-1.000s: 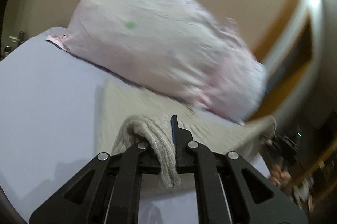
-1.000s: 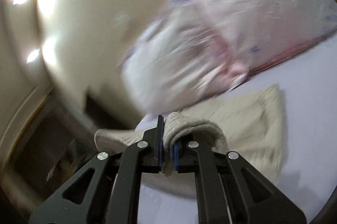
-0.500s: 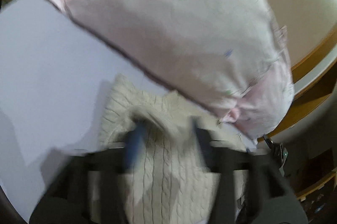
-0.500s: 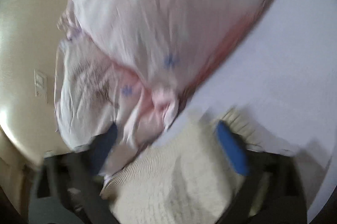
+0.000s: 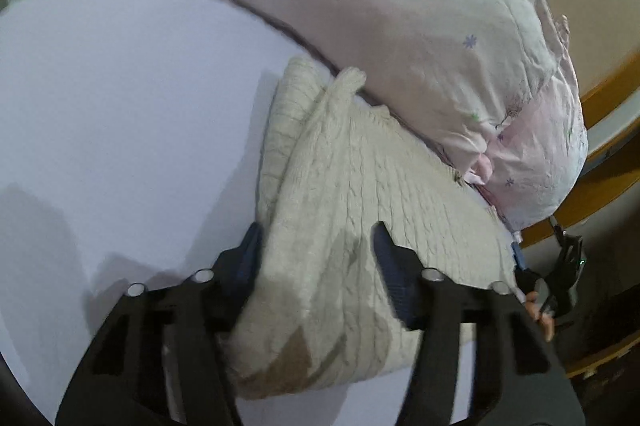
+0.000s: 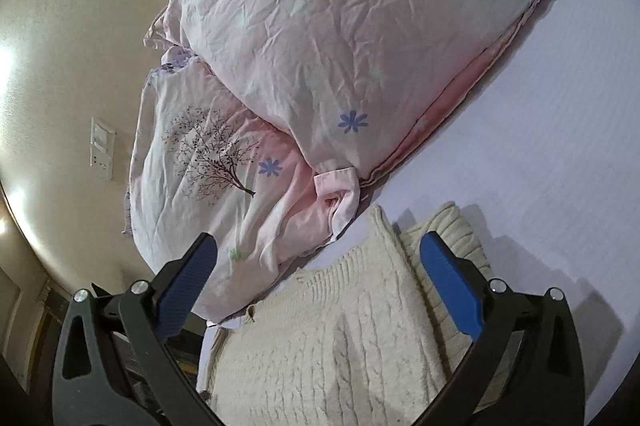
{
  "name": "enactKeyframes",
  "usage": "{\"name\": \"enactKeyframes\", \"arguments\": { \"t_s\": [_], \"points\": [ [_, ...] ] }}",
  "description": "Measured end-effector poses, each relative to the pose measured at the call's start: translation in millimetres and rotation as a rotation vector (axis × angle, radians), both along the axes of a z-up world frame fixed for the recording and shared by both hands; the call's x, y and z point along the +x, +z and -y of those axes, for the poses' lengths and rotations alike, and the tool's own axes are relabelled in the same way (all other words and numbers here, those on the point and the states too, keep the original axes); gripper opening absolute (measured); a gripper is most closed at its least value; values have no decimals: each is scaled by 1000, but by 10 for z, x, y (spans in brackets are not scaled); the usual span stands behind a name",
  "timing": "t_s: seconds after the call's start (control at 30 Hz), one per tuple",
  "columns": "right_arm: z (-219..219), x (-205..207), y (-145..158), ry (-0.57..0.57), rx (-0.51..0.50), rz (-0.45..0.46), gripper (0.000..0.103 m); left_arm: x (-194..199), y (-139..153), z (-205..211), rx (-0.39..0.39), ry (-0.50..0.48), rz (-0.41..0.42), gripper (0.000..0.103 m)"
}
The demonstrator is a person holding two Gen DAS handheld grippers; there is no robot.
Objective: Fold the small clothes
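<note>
my left gripper (image 5: 316, 258) spread wide over the cream knit sweater (image 5: 360, 226), my right gripper (image 6: 320, 262) gaping too, nothing pinched, sweater (image 6: 332, 338) folded on the pale bedsheet (image 5: 120, 105), its top edge touching the pink floral pillows (image 6: 320, 45)

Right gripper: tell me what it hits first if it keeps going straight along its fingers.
Probably the cream knit sweater lying between the open right gripper fingers; beyond it comes the pink pillow. Depth is unclear.

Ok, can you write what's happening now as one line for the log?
left hand-held gripper: open | right hand-held gripper: open | sweater: folded, beside pillow
</note>
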State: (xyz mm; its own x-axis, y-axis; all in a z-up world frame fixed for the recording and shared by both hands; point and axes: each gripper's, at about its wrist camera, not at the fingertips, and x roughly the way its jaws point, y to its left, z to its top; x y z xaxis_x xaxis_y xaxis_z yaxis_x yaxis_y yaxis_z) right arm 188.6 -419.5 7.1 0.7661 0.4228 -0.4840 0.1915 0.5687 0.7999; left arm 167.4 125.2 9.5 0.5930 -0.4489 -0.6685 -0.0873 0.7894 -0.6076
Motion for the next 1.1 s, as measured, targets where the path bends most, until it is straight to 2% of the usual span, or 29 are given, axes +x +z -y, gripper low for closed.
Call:
{"name": "enactKeyframes", "arguments": {
  "t_s": [0.03,0.07,0.13,0.23,0.33,0.37,0.43,0.47,0.53,0.6,0.63,0.67,0.7,0.73,0.77,0.83,0.87,0.9,0.97,1.0,1.03,1.1],
  "points": [
    [6,-13,-10,6,7,-1,101,9,-24,-13,-37,8,-16,31],
    [6,-14,-18,14,17,-2,101,22,-93,-52,-121,6,-38,18],
    [-5,-2,-22,27,30,-1,101,46,-161,-101,-288,19,-48,16],
    [-7,7,8,49,37,10,101,34,20,-12,-406,-8,22,15],
    [48,-6,103,50,14,43,101,71,486,419,-462,-121,163,14],
    [75,-18,132,43,10,53,101,108,666,699,-476,-189,218,14],
    [161,-57,232,28,-8,91,101,186,849,1190,-492,-302,272,14],
    [195,-78,269,18,-33,96,101,258,901,1586,-478,-383,287,14],
    [269,-112,341,-1,-100,95,101,382,858,2216,-417,-477,266,15],
    [366,-122,360,-20,-128,77,101,542,686,2961,-311,-603,184,15],
    [412,-119,353,-21,-126,67,101,591,600,3197,-280,-644,140,15],
    [476,-125,342,-24,-116,57,101,611,512,3378,-298,-676,86,15],
    [526,-133,339,-26,-108,49,101,592,481,3444,-355,-712,60,15],
    [572,-136,341,-22,-100,44,101,556,508,3413,-424,-744,76,15],
    [620,-140,346,-11,-90,39,101,521,561,3334,-452,-745,108,16],
    [664,-122,333,20,-68,9,101,443,703,3025,-424,-670,189,29],
    [661,-87,291,60,-45,-21,101,406,765,2795,-378,-599,224,47],
    [632,-36,230,102,-30,-72,101,366,801,2584,-304,-519,247,59],
    [549,66,108,158,-33,-181,101,305,791,2323,-143,-413,249,60],
    [503,105,58,181,-53,-225,101,279,746,2255,-82,-391,228,62],
    [447,143,-6,203,-85,-281,101,265,668,2203,-45,-376,196,62],
    [367,189,-100,244,-94,-332,101,247,507,2231,1,-378,127,64]
  ]
}}
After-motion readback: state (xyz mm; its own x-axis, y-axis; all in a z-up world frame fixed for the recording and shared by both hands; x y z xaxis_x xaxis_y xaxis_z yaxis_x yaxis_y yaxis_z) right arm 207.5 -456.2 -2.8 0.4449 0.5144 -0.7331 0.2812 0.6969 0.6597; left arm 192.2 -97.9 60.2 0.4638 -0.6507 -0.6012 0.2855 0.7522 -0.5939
